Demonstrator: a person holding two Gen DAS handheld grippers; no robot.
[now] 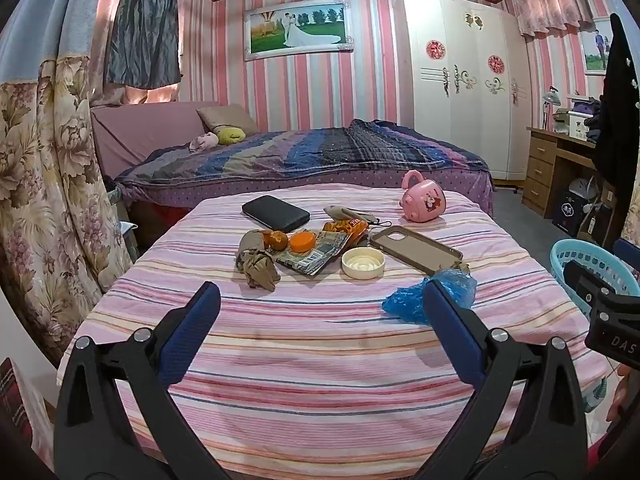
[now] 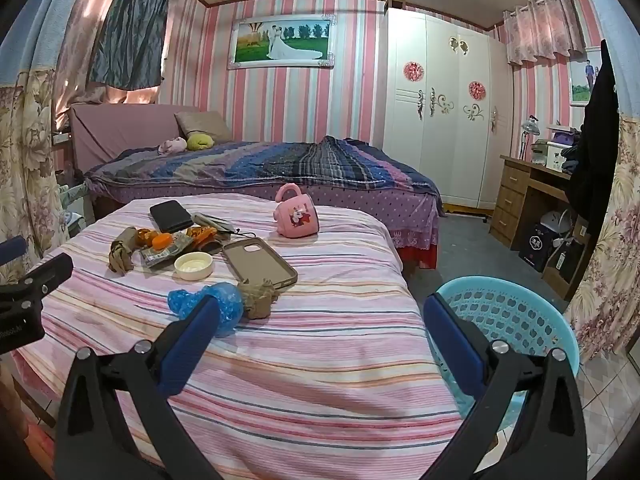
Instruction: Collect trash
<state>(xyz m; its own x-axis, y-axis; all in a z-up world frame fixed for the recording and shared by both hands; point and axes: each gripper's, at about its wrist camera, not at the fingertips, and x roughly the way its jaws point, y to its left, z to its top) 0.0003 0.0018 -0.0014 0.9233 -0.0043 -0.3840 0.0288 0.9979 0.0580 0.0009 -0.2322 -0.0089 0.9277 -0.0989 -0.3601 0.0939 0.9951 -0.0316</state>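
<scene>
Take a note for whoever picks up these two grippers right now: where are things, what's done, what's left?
Left gripper: jaws open, holding nothing.
Right gripper: jaws open, holding nothing.
On the striped table: blue plastic bag, crumpled brown paper beside it, a second brown wad, orange snack wrapper and printed wrapper.
Blue basket stands right of the table; no trash visible in it.
Done: nothing apparent. Left: all trash.

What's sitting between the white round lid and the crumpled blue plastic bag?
Nothing: in the left wrist view, only bare striped cloth separates the white lid from the blue plastic bag. The phone case lies off to the side.
</scene>
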